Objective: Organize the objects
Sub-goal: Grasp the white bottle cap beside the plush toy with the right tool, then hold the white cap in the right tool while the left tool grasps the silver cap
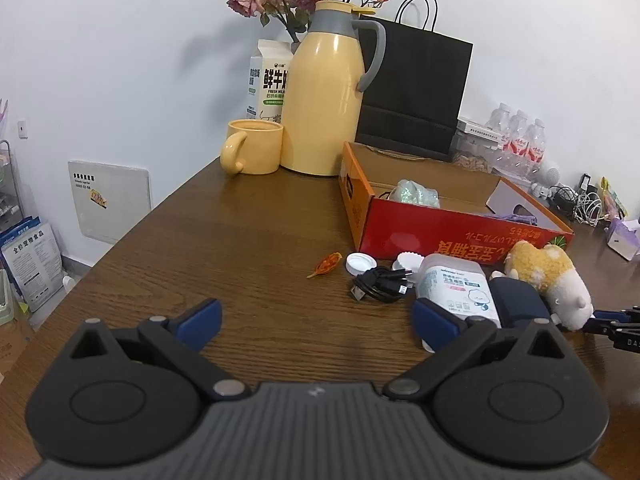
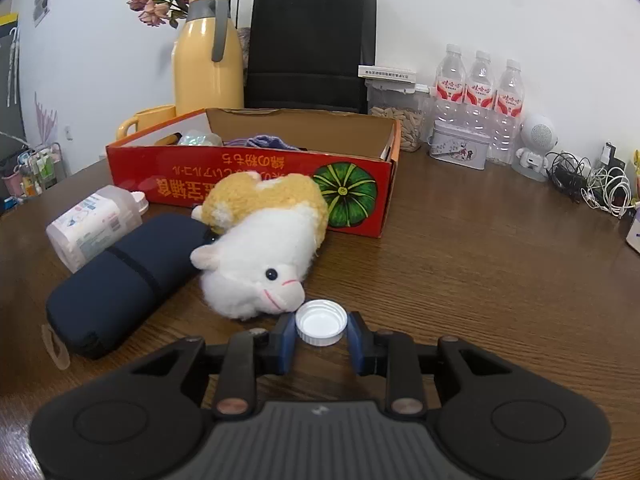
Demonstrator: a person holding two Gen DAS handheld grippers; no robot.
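In the right wrist view a white bottle cap (image 2: 321, 322) lies open side up on the wooden table, and my right gripper (image 2: 321, 330) is shut on it, one blue pad against each side. Just beyond it lies a white-and-yellow plush toy (image 2: 260, 248), with a dark blue pouch (image 2: 120, 280) and a clear wipes container (image 2: 92, 224) to its left. Behind them stands an open red cardboard box (image 2: 248, 176). My left gripper (image 1: 316, 312) hovers open over bare table with nothing between its fingers. Ahead of it are a black cable (image 1: 380, 284), two white caps (image 1: 360, 264) and a dried orange petal (image 1: 326, 264).
A yellow jug (image 1: 320, 96), a yellow mug (image 1: 252, 148), a milk carton (image 1: 268, 80) and a black paper bag (image 1: 416, 88) stand at the back. Water bottles (image 2: 480, 92), a tin (image 2: 460, 148), a small white speaker (image 2: 536, 144) and tangled cords (image 2: 592, 184) line the far right.
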